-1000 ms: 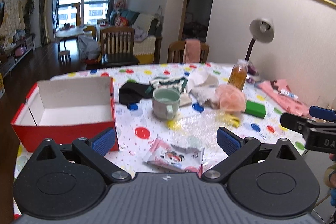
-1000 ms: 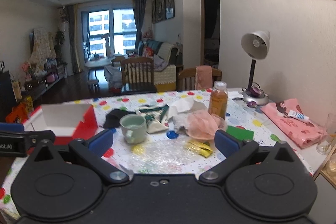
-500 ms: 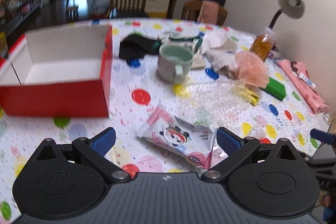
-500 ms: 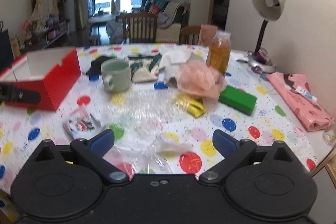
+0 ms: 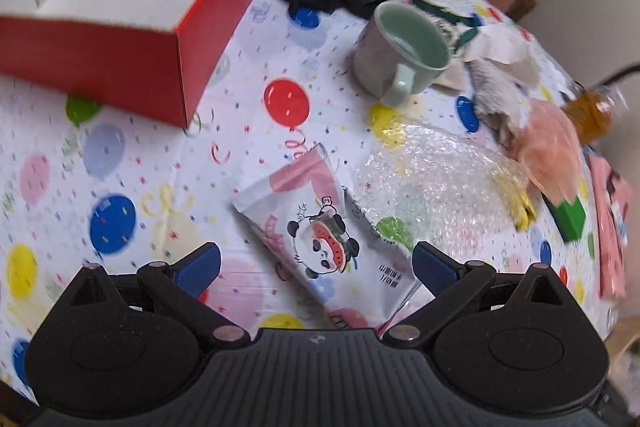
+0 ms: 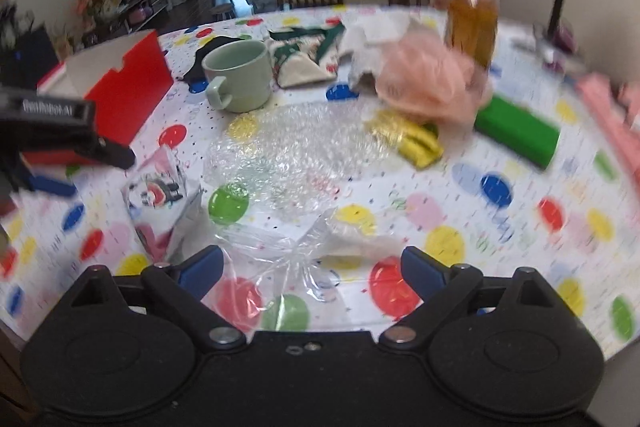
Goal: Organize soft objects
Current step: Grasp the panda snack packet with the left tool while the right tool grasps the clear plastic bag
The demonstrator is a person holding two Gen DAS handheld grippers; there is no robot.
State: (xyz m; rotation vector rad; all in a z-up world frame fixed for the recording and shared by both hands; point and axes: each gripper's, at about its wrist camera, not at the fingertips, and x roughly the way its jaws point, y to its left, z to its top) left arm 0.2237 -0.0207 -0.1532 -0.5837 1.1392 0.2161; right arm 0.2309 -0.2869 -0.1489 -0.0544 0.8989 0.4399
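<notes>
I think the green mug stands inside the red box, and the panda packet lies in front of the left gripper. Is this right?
Not quite. The mug stands on the tablecloth, beside the red box, not inside it; the left wrist view shows this. The panda packet does lie before the left gripper.

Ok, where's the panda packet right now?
In the left wrist view, the panda packet lies between the left gripper's open fingers, beside the bubble wrap.

Soft even indoor light, fisheye-curved edges, motion blur strongest at the rims
</notes>
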